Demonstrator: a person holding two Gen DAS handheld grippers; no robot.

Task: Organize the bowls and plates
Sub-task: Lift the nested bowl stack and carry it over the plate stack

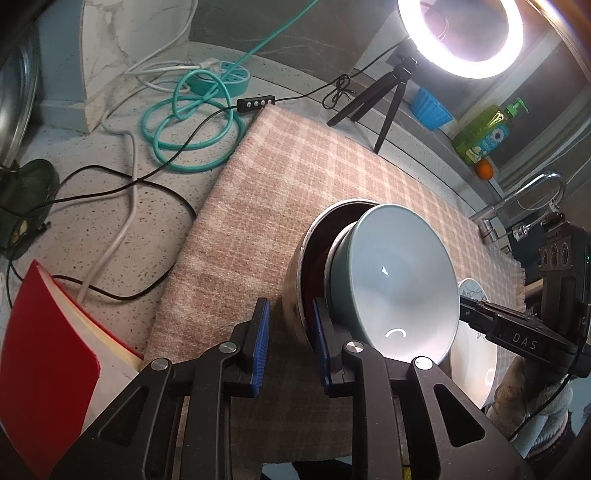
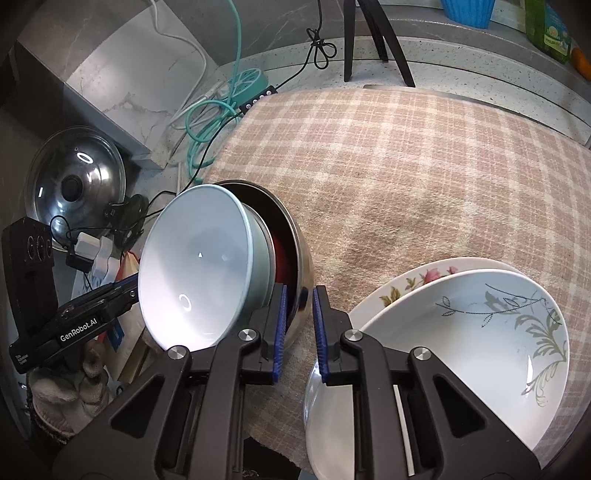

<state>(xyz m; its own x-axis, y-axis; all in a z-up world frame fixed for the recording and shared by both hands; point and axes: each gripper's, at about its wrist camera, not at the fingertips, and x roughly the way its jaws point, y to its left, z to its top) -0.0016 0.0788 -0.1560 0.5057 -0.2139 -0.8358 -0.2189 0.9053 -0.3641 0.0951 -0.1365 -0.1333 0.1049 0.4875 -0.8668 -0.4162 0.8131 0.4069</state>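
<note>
A nested stack of bowls stands on the checked cloth (image 1: 295, 173): a light blue bowl (image 1: 399, 280) sits inside a red one, inside a steel bowl (image 1: 295, 291). My left gripper (image 1: 290, 341) straddles the steel bowl's rim with its jaws partly apart, one pad inside and one outside. In the right wrist view the same blue bowl (image 2: 195, 266) and steel bowl (image 2: 301, 266) show, and my right gripper (image 2: 299, 328) straddles the steel rim on the opposite side. White patterned plates (image 2: 461, 332) are stacked at the right.
A red book (image 1: 48, 369) lies at the left. Teal and black cables (image 1: 192, 125), a power strip, a ring light on a tripod (image 1: 461, 33), a soap bottle (image 1: 487, 129), a tap (image 1: 532, 192) and a pot lid (image 2: 77, 188) surround the cloth.
</note>
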